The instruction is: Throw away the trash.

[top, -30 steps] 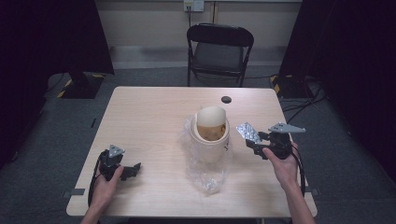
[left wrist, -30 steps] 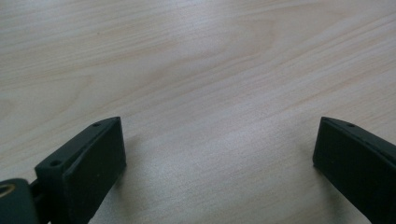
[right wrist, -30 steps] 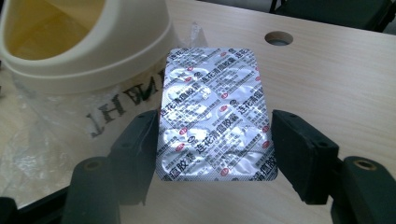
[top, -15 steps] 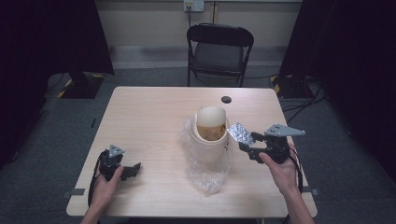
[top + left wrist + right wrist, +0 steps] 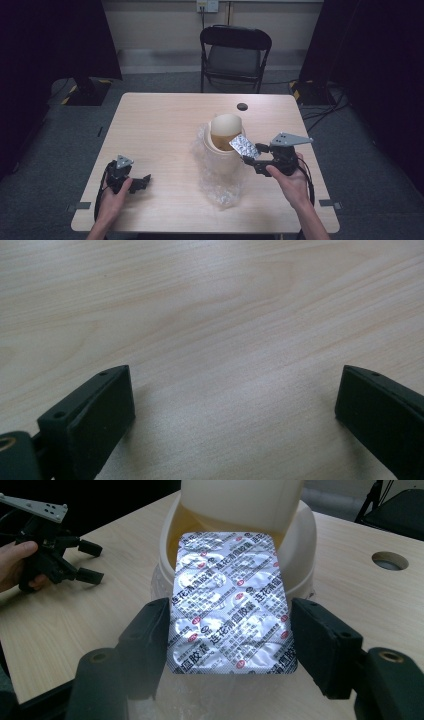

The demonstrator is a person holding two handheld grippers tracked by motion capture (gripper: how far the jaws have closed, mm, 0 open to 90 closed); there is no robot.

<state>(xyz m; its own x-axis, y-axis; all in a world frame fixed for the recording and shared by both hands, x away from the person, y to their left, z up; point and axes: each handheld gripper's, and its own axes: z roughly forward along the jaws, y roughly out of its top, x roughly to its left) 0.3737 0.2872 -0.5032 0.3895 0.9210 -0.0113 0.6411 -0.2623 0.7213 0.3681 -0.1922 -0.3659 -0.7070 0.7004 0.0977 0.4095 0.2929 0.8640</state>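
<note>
right gripper point(image 5: 251, 159) pinching foil blister pack point(image 5: 231, 600), frame centre, at rim of cream lidded bin point(image 5: 224, 145) | left gripper point(image 5: 144, 181) jaws spread, lower left, on bare table point(image 5: 150, 130) | bin on clear plastic wrap point(image 5: 220, 187)

Silver foil blister pack point(image 5: 231, 605) with red-and-black print; cream container point(image 5: 226, 142); pale wood-grain worktop point(image 5: 160, 130); black hand-held gripper point(image 5: 250, 159); black chair point(image 5: 235, 52).

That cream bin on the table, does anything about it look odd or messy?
Slightly: the cream bin stands on crumpled clear plastic wrap spread over the table. Its lid is flipped up. Nothing looks spilled or broken.
</note>
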